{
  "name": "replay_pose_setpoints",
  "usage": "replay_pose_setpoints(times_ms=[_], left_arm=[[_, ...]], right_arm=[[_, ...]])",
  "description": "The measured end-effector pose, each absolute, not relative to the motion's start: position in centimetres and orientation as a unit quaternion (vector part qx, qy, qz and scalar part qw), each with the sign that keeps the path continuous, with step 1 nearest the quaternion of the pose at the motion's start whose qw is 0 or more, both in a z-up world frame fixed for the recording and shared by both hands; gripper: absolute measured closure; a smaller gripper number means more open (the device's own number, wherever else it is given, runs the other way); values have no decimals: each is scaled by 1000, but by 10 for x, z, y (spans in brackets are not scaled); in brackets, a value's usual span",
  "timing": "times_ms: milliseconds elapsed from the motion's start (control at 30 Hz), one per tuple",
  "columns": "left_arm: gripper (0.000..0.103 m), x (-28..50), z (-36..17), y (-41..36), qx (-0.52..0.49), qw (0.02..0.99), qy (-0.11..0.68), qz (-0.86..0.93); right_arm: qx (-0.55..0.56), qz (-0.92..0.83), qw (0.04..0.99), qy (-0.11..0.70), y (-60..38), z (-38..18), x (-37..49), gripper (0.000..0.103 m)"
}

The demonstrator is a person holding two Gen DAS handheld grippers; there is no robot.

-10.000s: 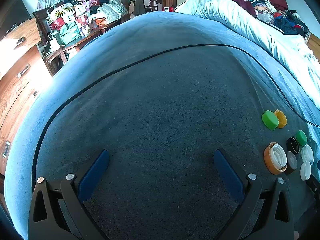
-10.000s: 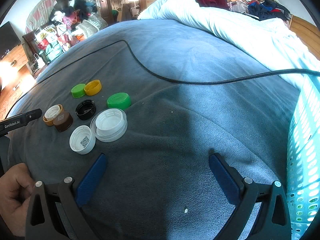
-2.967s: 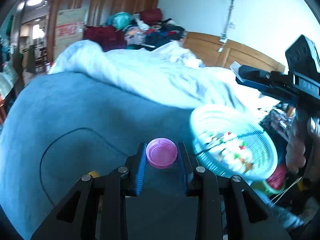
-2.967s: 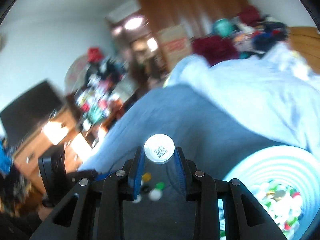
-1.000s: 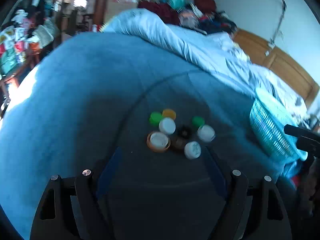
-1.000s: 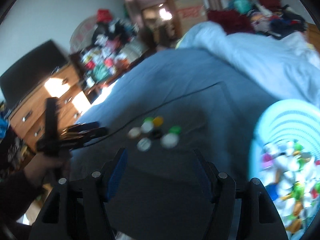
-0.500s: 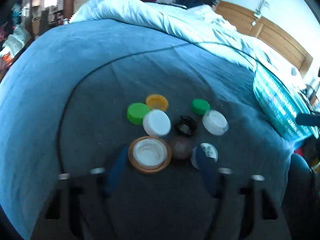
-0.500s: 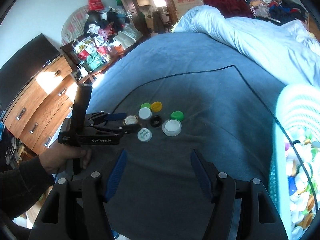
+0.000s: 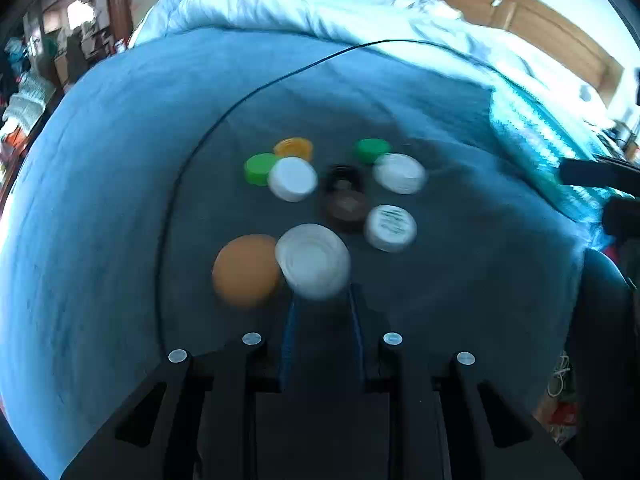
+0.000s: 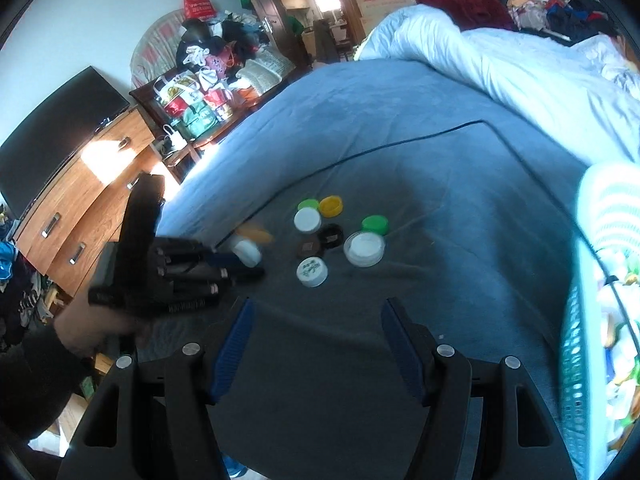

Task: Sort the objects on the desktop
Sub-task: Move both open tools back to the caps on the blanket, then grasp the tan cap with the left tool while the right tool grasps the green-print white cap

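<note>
Several bottle caps lie in a cluster on the blue blanket [image 9: 100, 184]. My left gripper [image 9: 322, 300] is shut on a large white cap [image 9: 314, 260], which is lifted and tilted beside an orange cap [image 9: 246, 270]. In the right wrist view the left gripper [image 10: 244, 266] holds that white cap [image 10: 247, 252] at the cluster's left edge, with the orange cap [image 10: 256, 235] beside it. My right gripper [image 10: 316, 328] is open and empty, hovering in front of the cluster. A white cap with a printed code [image 10: 312, 271] lies nearest to it.
A turquoise mesh basket [image 10: 576, 364] with several caps in it stands at the right; it also shows in the left wrist view [image 9: 532, 136]. A black cable [image 10: 400, 144] crosses the blanket behind the caps. A white duvet [image 10: 520, 68] is heaped behind. Wooden drawers [image 10: 80, 200] stand left.
My left gripper has dropped to the cluster and closed on the large white cap, pulling it out of the orange cap. My right gripper has stayed open, with its view little changed.
</note>
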State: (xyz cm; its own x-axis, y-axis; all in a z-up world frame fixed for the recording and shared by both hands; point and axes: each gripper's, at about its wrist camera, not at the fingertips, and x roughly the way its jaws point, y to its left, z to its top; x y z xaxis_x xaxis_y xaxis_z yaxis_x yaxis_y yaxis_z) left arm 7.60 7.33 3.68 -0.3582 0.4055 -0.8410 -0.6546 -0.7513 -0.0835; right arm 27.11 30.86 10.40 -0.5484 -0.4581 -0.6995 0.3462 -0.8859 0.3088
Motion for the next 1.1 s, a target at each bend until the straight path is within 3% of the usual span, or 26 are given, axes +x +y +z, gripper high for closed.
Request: replay_pose_setpoints(times_ms=[367, 433, 500, 633, 700, 733, 767, 833, 900, 1000, 1067, 1100], left_arm=[[81, 88, 41, 15, -460, 279, 60, 841], [74, 84, 44, 14, -452, 274, 53, 847], [60, 80, 46, 13, -446, 277, 46, 850], [53, 71, 40, 18, -441, 281, 51, 851], [51, 64, 35, 24, -446, 289, 56, 845], [51, 62, 33, 29, -448, 294, 59, 842], [51, 59, 30, 35, -449, 294, 65, 841], [49, 56, 27, 40, -447, 290, 67, 843], [38, 51, 21, 42, -449, 280, 65, 846], [34, 48, 14, 47, -448, 269, 76, 849], [35, 49, 15, 50, -447, 269, 85, 849], [47, 49, 16, 49, -446, 268, 82, 850]], right_arm=[[438, -860, 257, -48, 282, 74, 260, 35], [445, -855, 264, -36, 272, 61, 248, 37], [449, -854, 263, -24, 262, 50, 231, 37], [466, -848, 251, 8, 241, 27, 198, 39], [462, -851, 246, 31, 234, 20, 192, 42], [461, -853, 241, 40, 232, 21, 191, 50], [461, -855, 236, 37, 234, 23, 191, 69], [463, -855, 232, 25, 240, 27, 193, 72], [458, -858, 232, 20, 244, 35, 198, 72], [451, -860, 238, 8, 249, 48, 209, 72], [442, -863, 244, 0, 252, 60, 221, 71], [436, -866, 245, -1, 254, 65, 225, 71]])
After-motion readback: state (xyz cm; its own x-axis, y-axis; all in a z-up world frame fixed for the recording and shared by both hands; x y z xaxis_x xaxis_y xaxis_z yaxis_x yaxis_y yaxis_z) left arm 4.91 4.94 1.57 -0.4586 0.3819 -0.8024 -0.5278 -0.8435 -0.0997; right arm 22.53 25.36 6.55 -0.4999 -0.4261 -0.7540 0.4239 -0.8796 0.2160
